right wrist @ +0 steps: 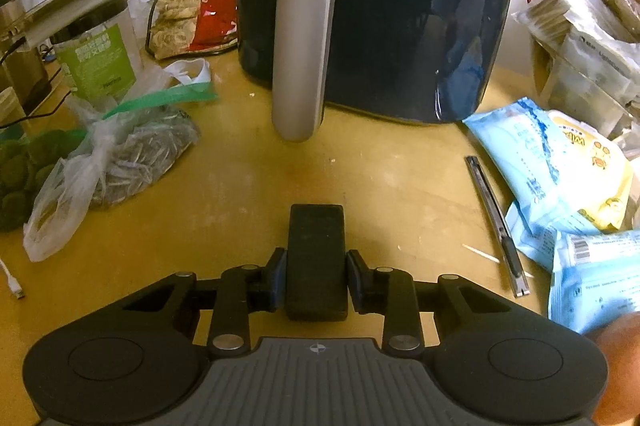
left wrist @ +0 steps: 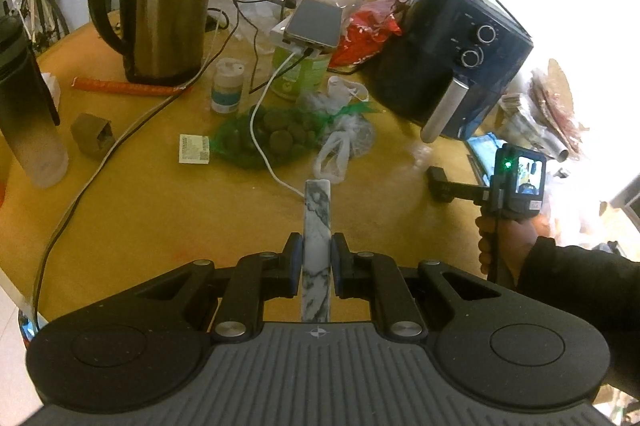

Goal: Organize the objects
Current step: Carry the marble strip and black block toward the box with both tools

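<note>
Yellow-brown and cluttered, the worktop (left wrist: 132,210) is ringed by a kettle (left wrist: 160,6) at the far left, a dark air fryer (right wrist: 376,14) at the far right, and bags of snacks and cables between them.

The left hand-held gripper (left wrist: 317,258) is seen clenched on a marble-patterned bar (left wrist: 318,246). The bar's long axis runs straight forward along the fingers, its far end reaching out over the bare worktop toward a bag of dark round fruit (left wrist: 264,138); whether that end rests on the surface cannot be told.

The right hand-held gripper (right wrist: 316,278) is closed on a black rectangular block (right wrist: 316,262), the blue pads being pressed against its two long sides. The block also lies lengthwise between the fingers, pointing toward the silver handle (right wrist: 304,38) of the air fryer, with open worktop between them. In the left view the block is seen held out level to the left by a hand (left wrist: 504,238) in a dark sleeve, at the right of the scene.

Both grippers are tilted downward toward the worktop. Each task object is judged to be already in its own grip, so the coming move is judged to turn on where each is to be set down; the open patch in front of the fryer lies nearer the right hand.
</note>
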